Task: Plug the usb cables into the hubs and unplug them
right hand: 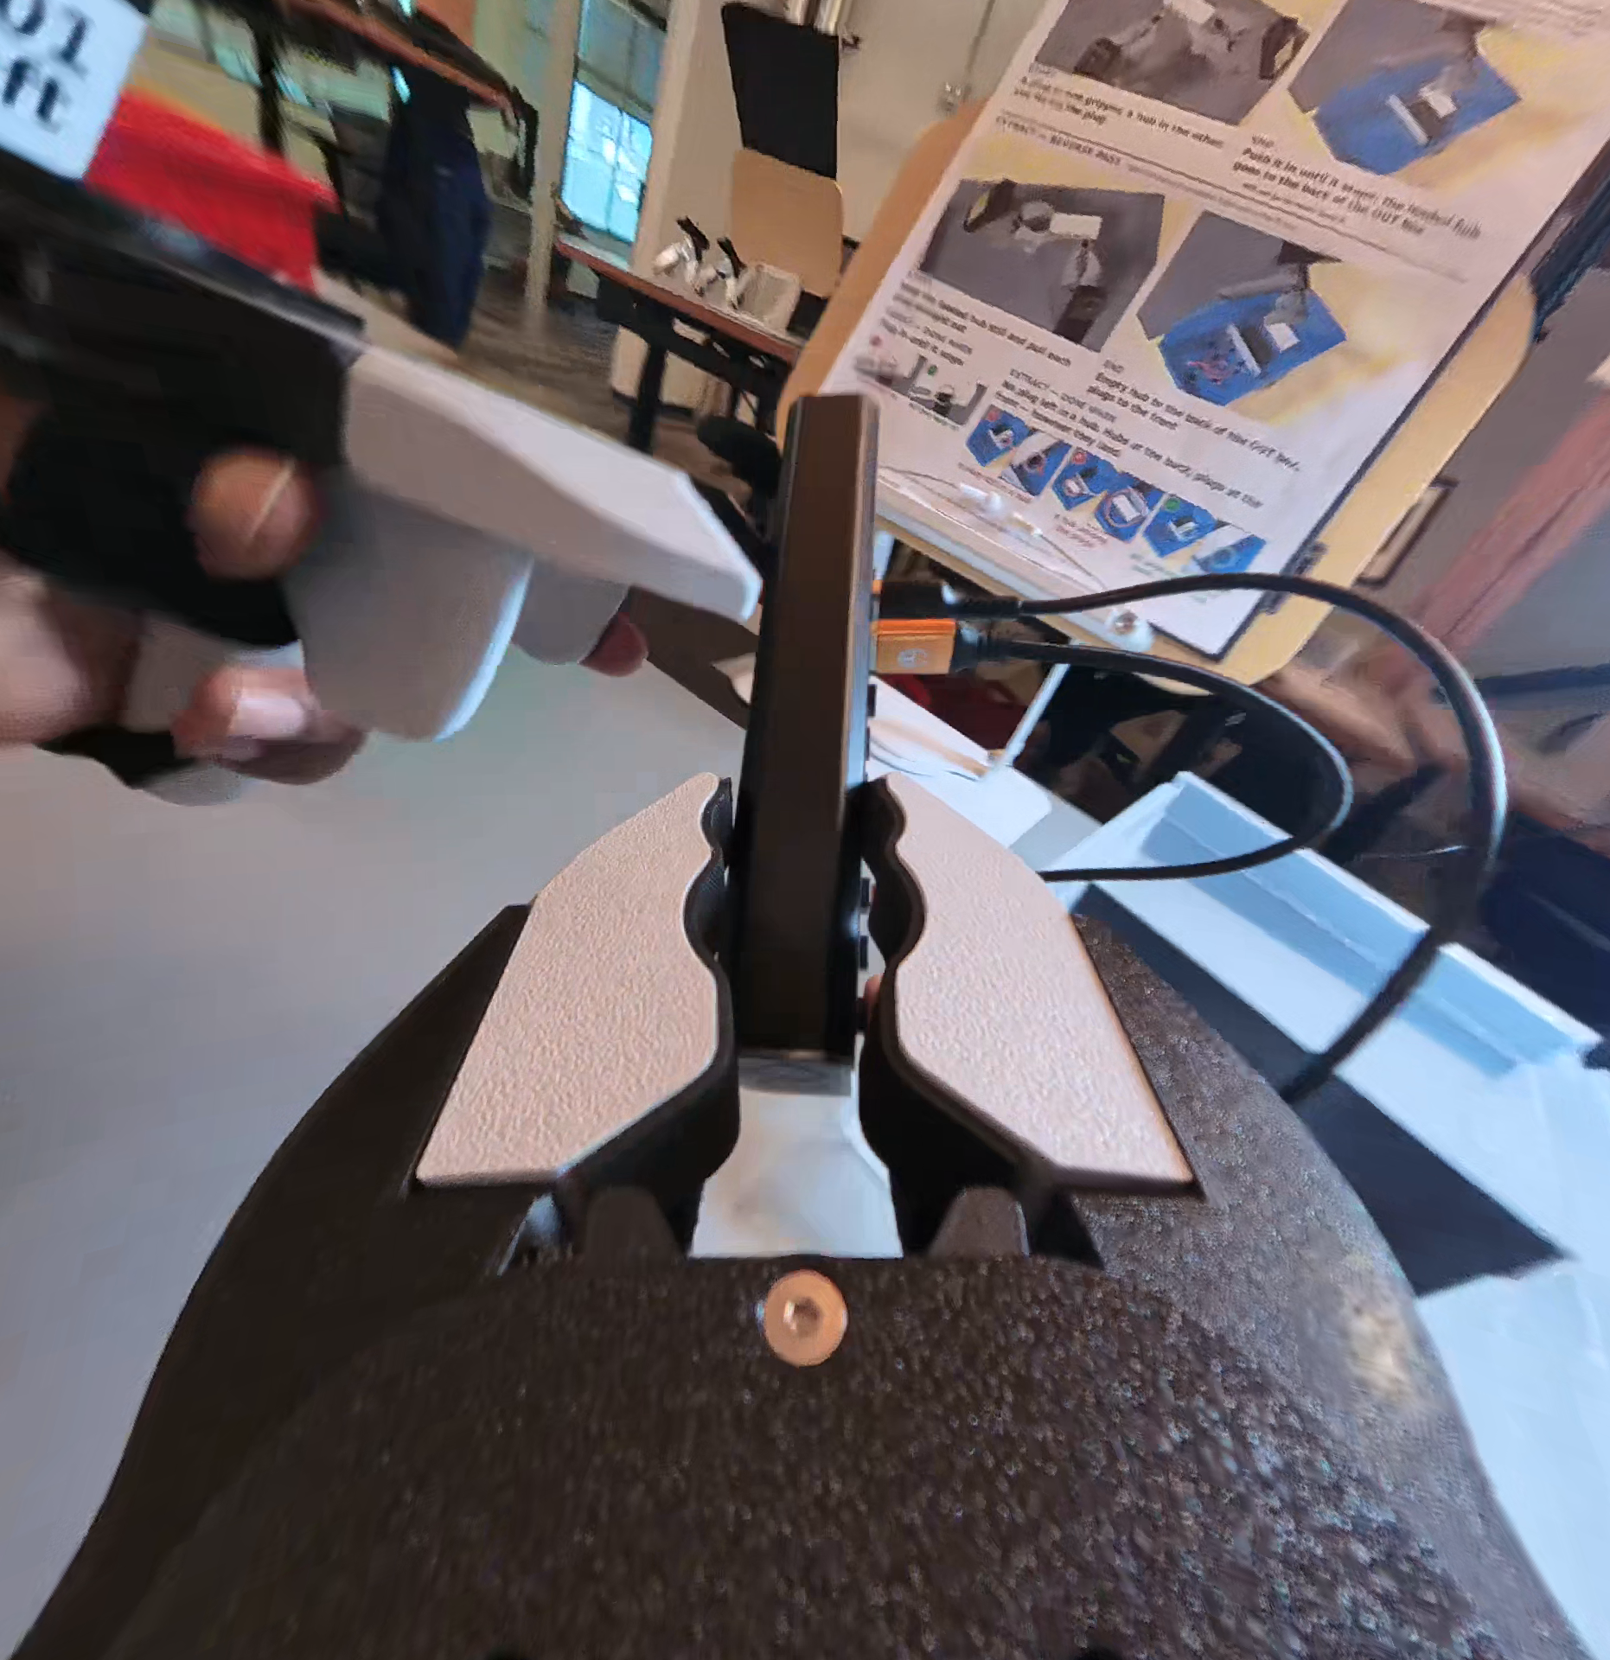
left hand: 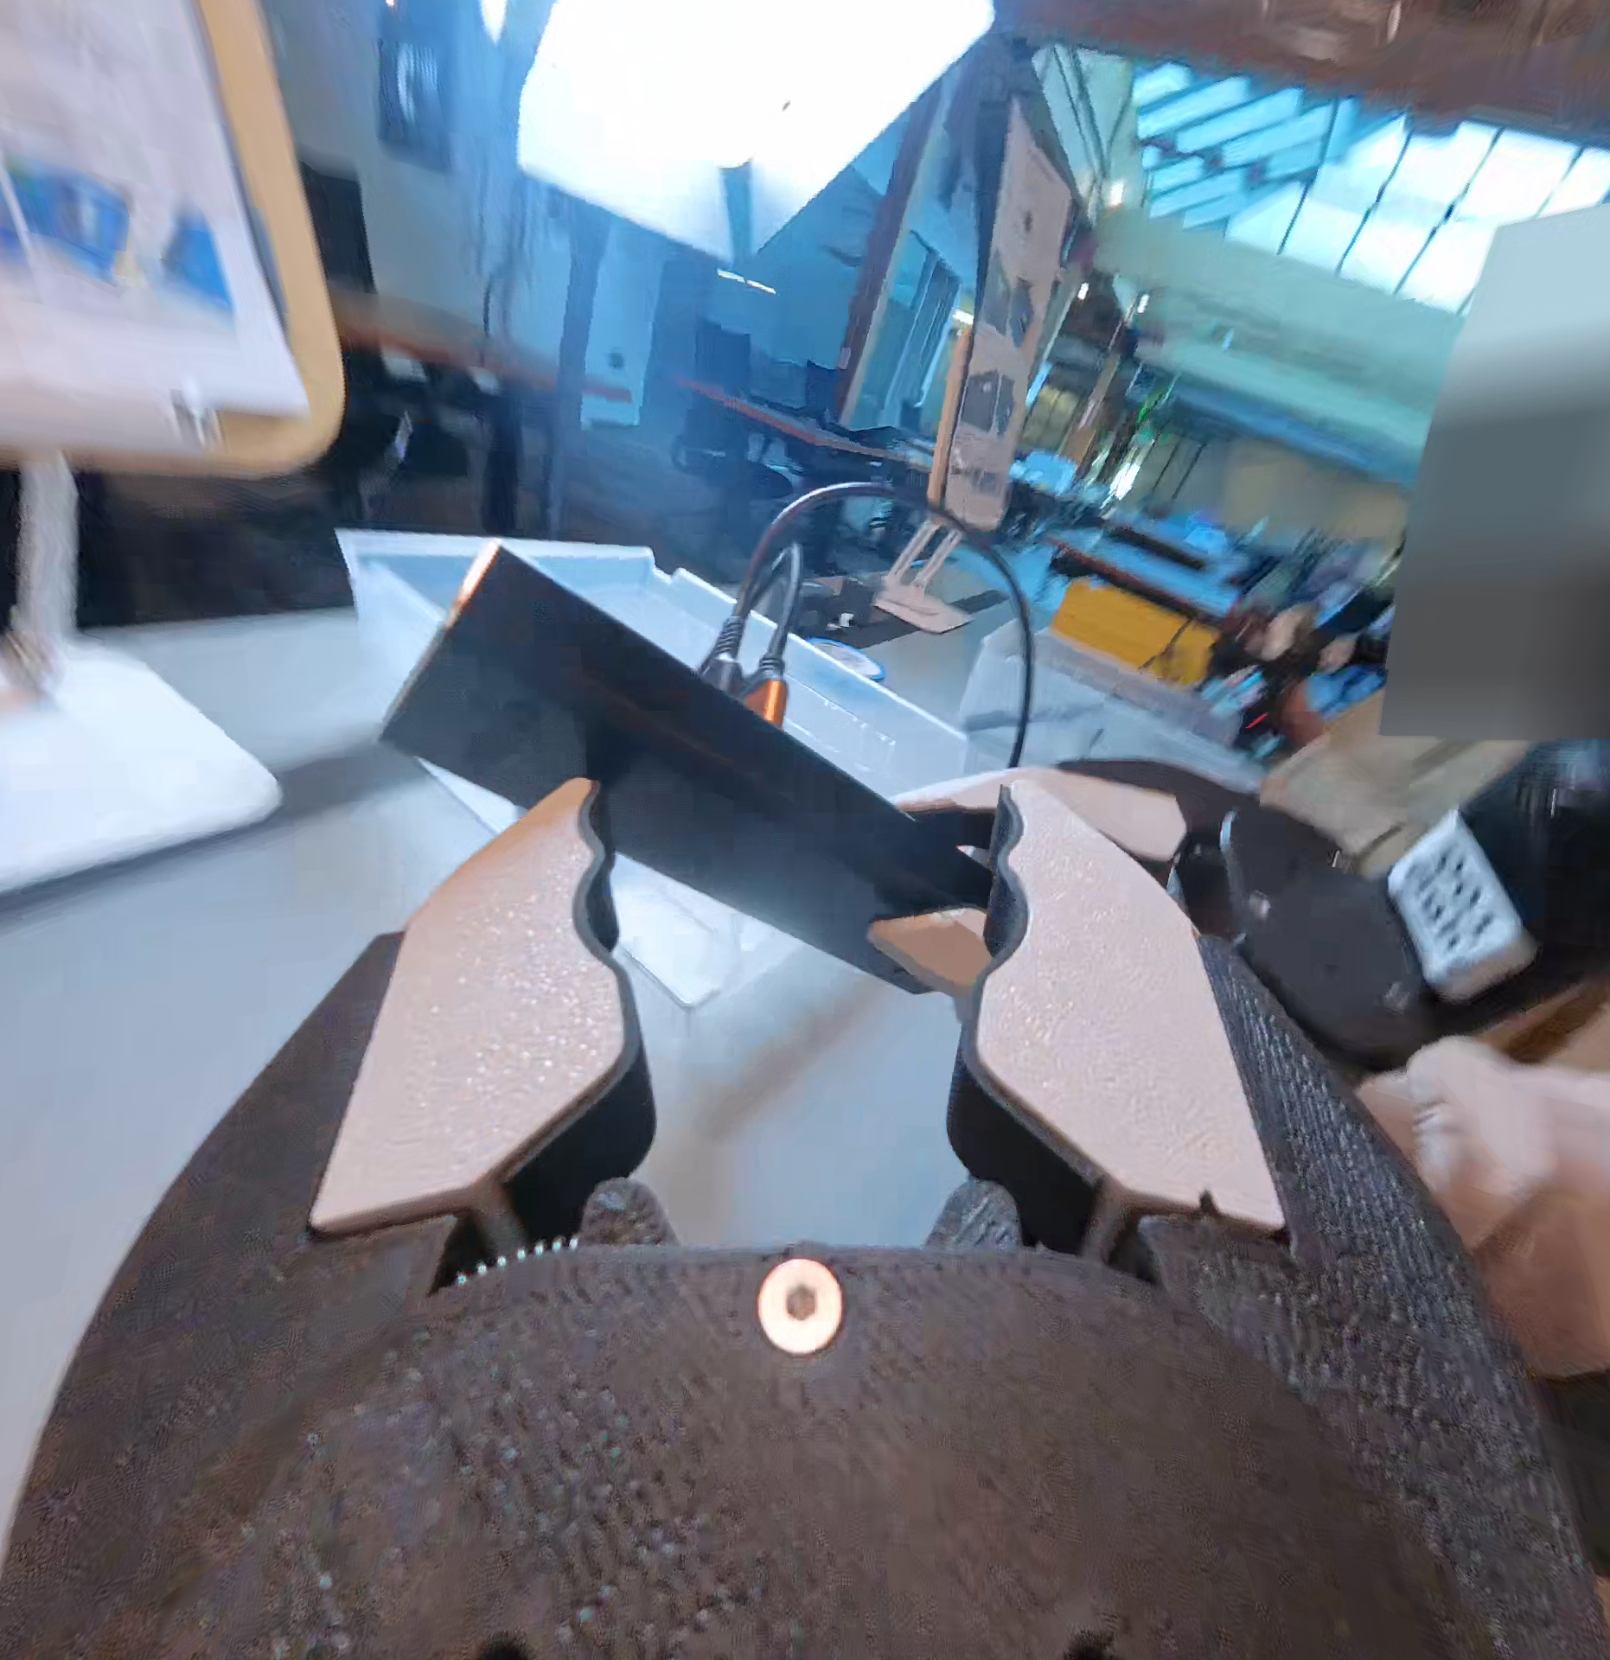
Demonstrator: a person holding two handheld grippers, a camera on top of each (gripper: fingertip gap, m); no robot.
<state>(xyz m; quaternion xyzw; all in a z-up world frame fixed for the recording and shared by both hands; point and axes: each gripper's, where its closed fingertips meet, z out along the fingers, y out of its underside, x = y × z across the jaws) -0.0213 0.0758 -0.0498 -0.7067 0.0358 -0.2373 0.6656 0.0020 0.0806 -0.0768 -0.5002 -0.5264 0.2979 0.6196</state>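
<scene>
- Here, in the left wrist view, the left gripper (left hand: 797, 862) is standing released — its fingers (left hand: 505, 979) are spread apart with nothing clamped between them. The dark hub (left hand: 622, 719) is lying slantwise just beyond the fingertips, its near end at the right-hand finger; whether that finger is touching it cannot be told. Two plugs, one orange (left hand: 770, 696), are sitting in the hub's far edge, and their black cable (left hand: 1017, 620) is looping upward. A white tray (left hand: 694, 593) is resting on the table behind.
- In the right wrist view, the right gripper (right hand: 797, 844) is clenching the hub (right hand: 819, 629), which is standing on edge between the two pads and reaching forward past them. The orange plug (right hand: 914, 648) and a darker one (right hand: 909, 595) above it are seated in the hub's right side. The left gripper (right hand: 514, 539) is hovering at the hub's left face, a hand (right hand: 155, 647) working its trigger.
- Judged step: unplugging appears to be in hand — both plugs are seated. The next move calls for the released left gripper to come round to the plug side, close on one plug body and pull straight along the socket axis while the right braces the hub.
</scene>
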